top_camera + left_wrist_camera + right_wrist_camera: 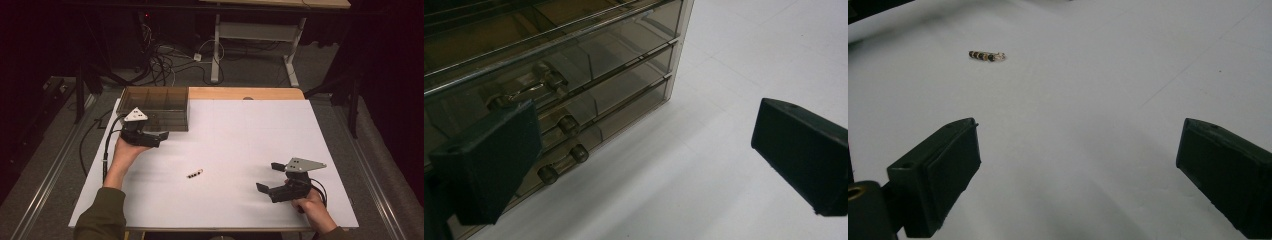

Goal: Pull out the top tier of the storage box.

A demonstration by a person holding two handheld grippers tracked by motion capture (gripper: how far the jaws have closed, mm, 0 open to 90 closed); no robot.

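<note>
A: Beaded piece point(195, 173) lies alone mid-bench point(240, 140), between both hands. Right hand-held gripper point(273, 177) faces it, jaws spread wide, empty.

B: Left hand-held gripper point(162, 135) is released too, beside the smoky drawer box point(156, 107).

A: Risk? That piece is tiny; blunt pads could skid it away.

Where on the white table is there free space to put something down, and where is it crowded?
The far right part of the table, beyond the right hand-held gripper and right of the drawer box, is bare. So is the near middle, below the small beaded piece. The far left corner is crowded: the left hand-held gripper hovers at the box.
</note>
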